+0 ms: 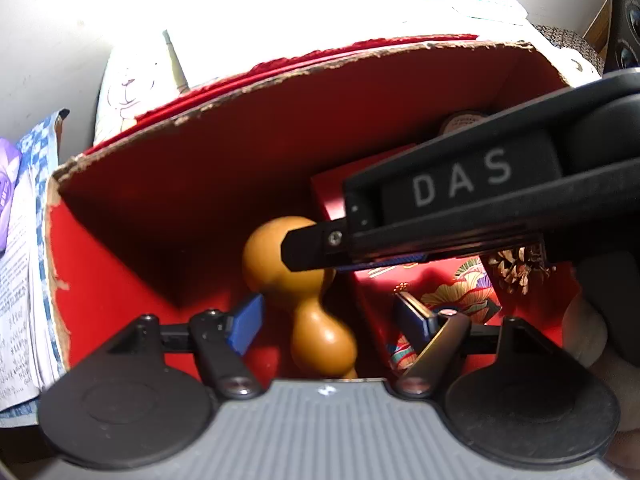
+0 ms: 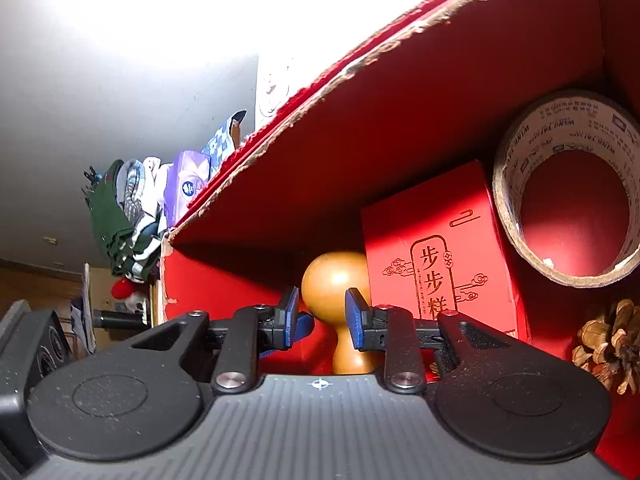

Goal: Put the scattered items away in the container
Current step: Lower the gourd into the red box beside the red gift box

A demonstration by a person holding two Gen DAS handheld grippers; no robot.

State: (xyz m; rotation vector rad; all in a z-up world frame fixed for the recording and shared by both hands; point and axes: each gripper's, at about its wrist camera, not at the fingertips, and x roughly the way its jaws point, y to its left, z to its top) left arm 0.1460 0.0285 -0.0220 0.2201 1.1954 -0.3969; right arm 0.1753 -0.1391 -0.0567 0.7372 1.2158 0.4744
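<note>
Both grippers reach into a red cardboard box (image 1: 168,184) with torn edges. The left gripper (image 1: 334,322) is spread wide, grasping nothing, its fingers on either side of a tan gourd (image 1: 304,296) lying on the box floor. The right gripper (image 2: 322,316), seen in the left view as a black bar marked "DAS", is also parted and empty, with the gourd (image 2: 334,280) just beyond its fingertips. Beside the gourd stands a small red carton (image 2: 436,256). A tape roll (image 2: 568,188) leans in the box's corner, a pinecone (image 2: 608,344) below it.
</note>
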